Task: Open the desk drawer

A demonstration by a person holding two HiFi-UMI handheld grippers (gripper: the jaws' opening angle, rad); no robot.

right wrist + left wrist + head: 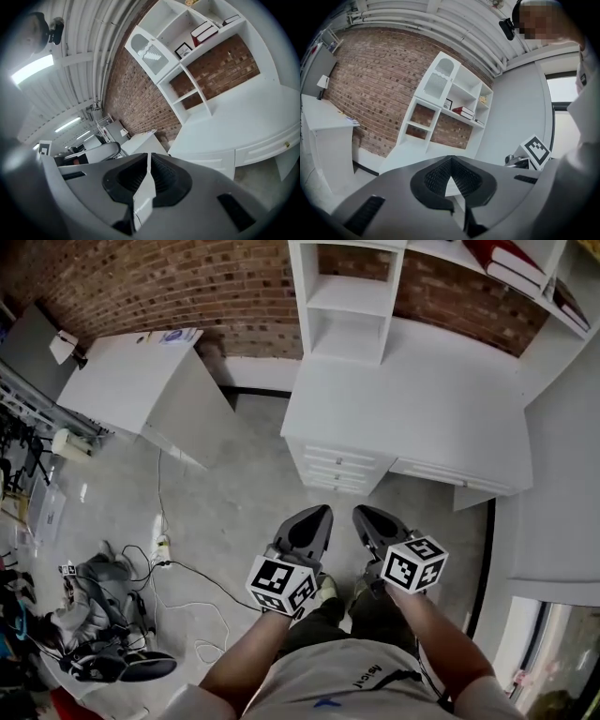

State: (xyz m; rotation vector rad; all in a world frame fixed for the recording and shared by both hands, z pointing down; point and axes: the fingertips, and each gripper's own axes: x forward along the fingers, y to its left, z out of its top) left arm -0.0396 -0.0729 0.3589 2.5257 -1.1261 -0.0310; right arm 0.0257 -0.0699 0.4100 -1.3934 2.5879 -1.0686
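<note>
Short of the desk (375, 381), over the concrete floor (234, 512): person stands with both grippers out front, side by side, noses toward the desk.

Left gripper (322, 517): jaws closed tip to tip, nothing between them. Right gripper (364, 517): same, pads together, empty. Neither touches the desk.

Left of the desk, cables (178, 577) sprawl on the floor.

Desk front: drawer stack (336, 468) at its left end. One shallow drawer (436, 472) sits right of that, just under the tabletop (450, 427). All fronts flush, closed.

On the desk's back edge stands a white shelf unit (347, 296), with red books (511, 263) on an upper shelf. Further left of the desk is a second white table (131, 381). Behind the desk, a brick wall (187, 287).
</note>
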